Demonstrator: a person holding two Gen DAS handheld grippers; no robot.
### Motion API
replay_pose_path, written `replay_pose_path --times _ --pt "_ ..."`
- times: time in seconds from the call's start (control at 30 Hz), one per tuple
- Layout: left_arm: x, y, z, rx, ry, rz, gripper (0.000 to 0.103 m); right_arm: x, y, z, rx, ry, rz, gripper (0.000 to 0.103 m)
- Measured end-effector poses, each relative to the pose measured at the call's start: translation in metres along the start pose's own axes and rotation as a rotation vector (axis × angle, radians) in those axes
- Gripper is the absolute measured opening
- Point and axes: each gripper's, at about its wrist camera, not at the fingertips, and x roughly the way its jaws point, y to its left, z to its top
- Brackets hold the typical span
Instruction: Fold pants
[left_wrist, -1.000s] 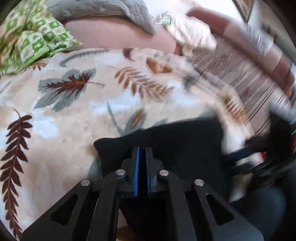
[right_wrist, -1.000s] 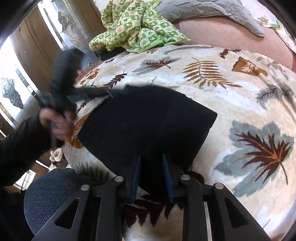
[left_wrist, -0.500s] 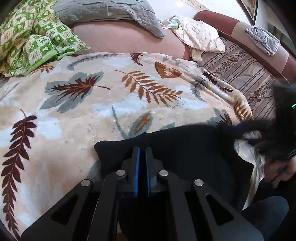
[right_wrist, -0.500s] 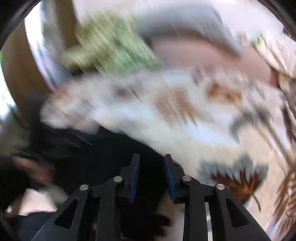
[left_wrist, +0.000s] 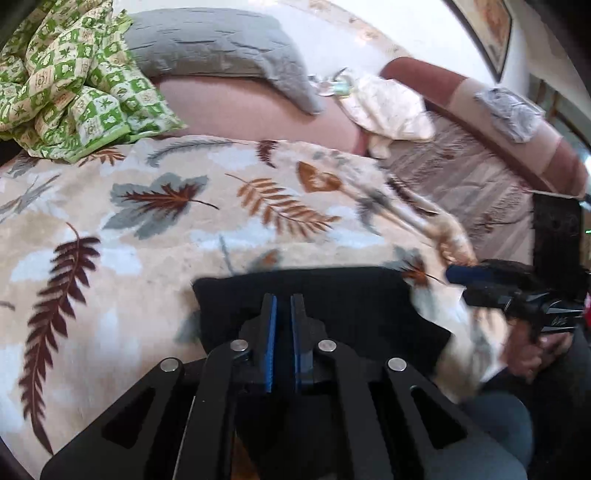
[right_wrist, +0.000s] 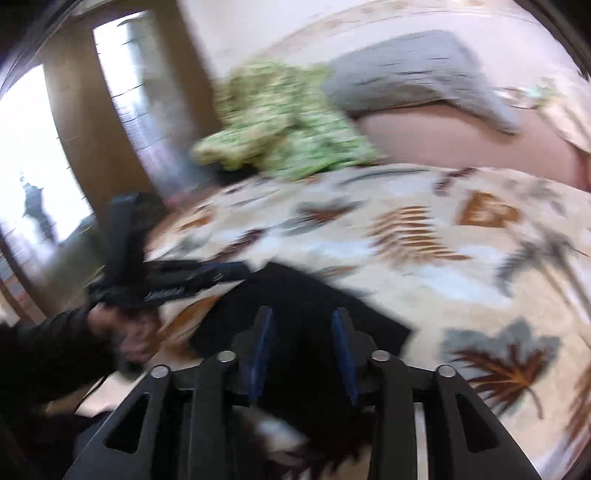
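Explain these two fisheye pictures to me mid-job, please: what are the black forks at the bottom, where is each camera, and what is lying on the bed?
There is no robot arm: a person holds a two-finger black gripper in each hand, with a camera on each looking forward along the fingers. One picture looks along the left gripper, whose blue pads are nearly together over the folded black pants; whether they pinch cloth is unclear. The other looks along the right gripper, fingers apart, over the same pants. Each view also shows the other gripper from the side. The pants lie on a beige leaf-print blanket. Behind are a green checked quilt and a grey pillow.
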Motion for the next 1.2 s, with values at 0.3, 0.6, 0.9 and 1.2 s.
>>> replay_pose_path --times 0.3,0.6,0.9,1.2 --pt "0.007 0.012 -0.015 -0.102 0.047 -0.015 0.005 0.033 -0.015 -0.027 0.021 0.213 -0.101 0.045" --pt "0.020 0.076 -0.029 -0.431 0.068 -0.133 0.049 0.048 -0.078 -0.052 0.469 0.147 0.020 0.074" --pt "0.027 0.060 -0.031 -0.433 0.092 -0.170 0.031 0.059 -0.074 -0.053 0.477 0.054 0.114 0.044" --pt "0.058 0.015 0.037 -0.270 0.048 -0.110 0.026 0.021 -0.118 -0.014 0.510 -0.064 0.049 0.034"
